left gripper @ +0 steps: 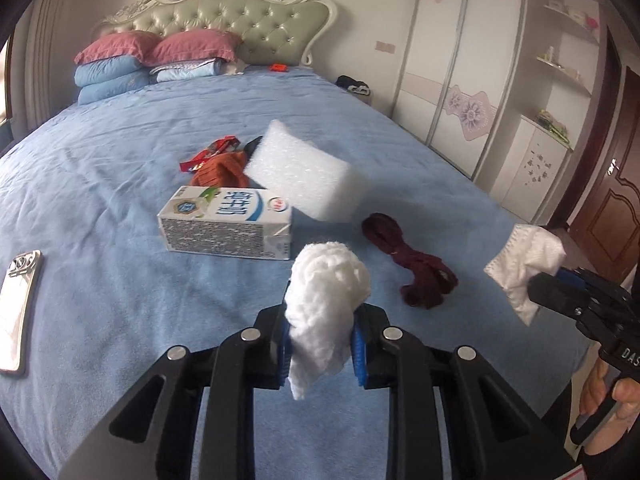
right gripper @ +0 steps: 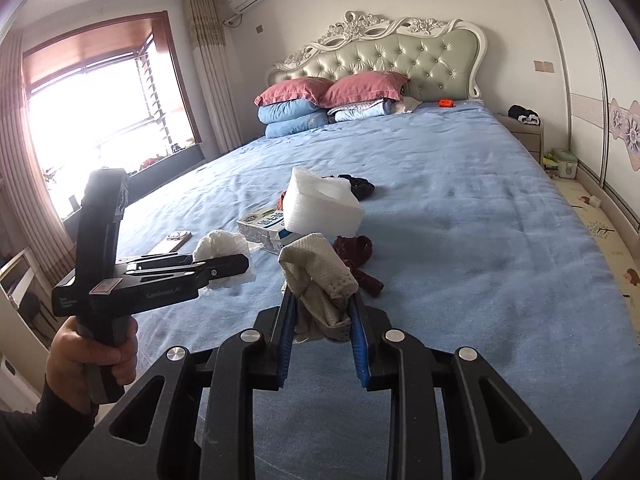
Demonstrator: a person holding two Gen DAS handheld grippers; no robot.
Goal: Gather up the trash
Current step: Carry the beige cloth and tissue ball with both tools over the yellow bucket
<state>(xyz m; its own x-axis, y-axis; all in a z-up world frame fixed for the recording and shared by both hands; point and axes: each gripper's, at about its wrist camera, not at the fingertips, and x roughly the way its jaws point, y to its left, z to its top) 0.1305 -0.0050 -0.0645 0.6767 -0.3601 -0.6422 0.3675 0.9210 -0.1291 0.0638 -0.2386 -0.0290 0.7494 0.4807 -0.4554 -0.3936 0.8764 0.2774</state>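
**Both grippers hold crumpled tissue above the bed**

The left gripper (left gripper: 320,344) is held low over the near part of the blue bed (left gripper: 120,280), fingers pointing up the bed toward the headboard (left gripper: 240,20). Its blue pads (left gripper: 282,356) are clamped on a white wad (left gripper: 326,300) of crumpled tissue, which stands roughly upright between them: the rounded top rises above the fingertips and a tail hangs below. In the right wrist view the same tool lies nearly level, pointing right, with the person's left hand (right gripper: 92,360) wrapped round its grip from below.

The right gripper (right gripper: 322,328) is off to the right, near the bed's edge, also aimed up the bed. It is closed on a second tissue (right gripper: 320,280), creased and folded, its bulk standing up above the pads and leaning a little left. From the left wrist view this piece (left gripper: 524,268) sticks out to the left of the gripper's tip, and the right hand (left gripper: 612,404) grips the handle beneath.

Just beyond the grippers, on the sheet, a dark red cord (left gripper: 412,268) lies in a loose bundle, its length running diagonally. Left of it a milk carton (left gripper: 228,222) lies on its side, long axis across the bed. A white foam block (left gripper: 300,172) sits behind, tilted against the carton. Behind that lie an orange cloth (left gripper: 222,168) and a red wrapper (left gripper: 208,152). A phone (left gripper: 16,308) lies flat at the far left. Pillows (left gripper: 156,48) are stacked by the headboard.
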